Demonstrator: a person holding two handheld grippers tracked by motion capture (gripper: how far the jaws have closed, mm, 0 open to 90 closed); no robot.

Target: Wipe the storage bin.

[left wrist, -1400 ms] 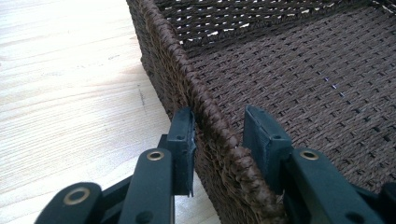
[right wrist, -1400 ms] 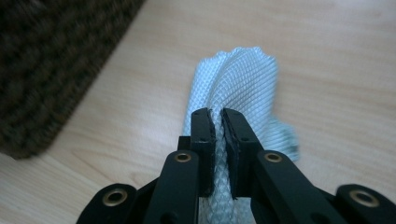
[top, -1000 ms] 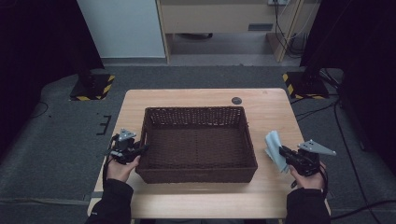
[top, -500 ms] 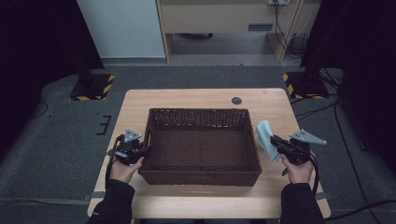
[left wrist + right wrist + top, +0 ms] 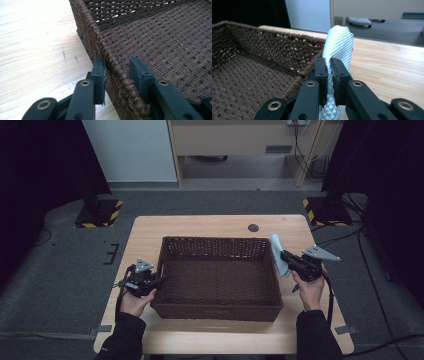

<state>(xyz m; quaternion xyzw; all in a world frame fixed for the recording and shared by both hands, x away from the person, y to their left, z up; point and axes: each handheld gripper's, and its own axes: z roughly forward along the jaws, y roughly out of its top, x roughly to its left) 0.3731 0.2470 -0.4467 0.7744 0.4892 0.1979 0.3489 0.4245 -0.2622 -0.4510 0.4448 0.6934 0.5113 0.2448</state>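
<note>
A dark brown wicker basket (image 5: 217,240) stands in the middle of the wooden table (image 5: 200,224). My left gripper (image 5: 159,281) straddles the basket's left rim (image 5: 100,42). One jaw is outside the wall and one inside, and my left gripper (image 5: 116,72) is shut on the rim. My right gripper (image 5: 284,255) hovers at the basket's right rim, shut on a pale woven cloth (image 5: 277,247). In the right gripper view the cloth (image 5: 339,40) stands up folded between the pads of my right gripper (image 5: 329,75), beside the basket's wall (image 5: 269,37).
A small black round disc (image 5: 253,227) lies on the table behind the basket. Bare wood shows right of the basket (image 5: 310,232) and along the front edge. Yellow-and-black striped stand bases (image 5: 97,215) sit on the floor past the table's far corners.
My right gripper has carried the cloth away from the table's right front, up and left to the basket's right rim. The left gripper has stayed on the left rim.
</note>
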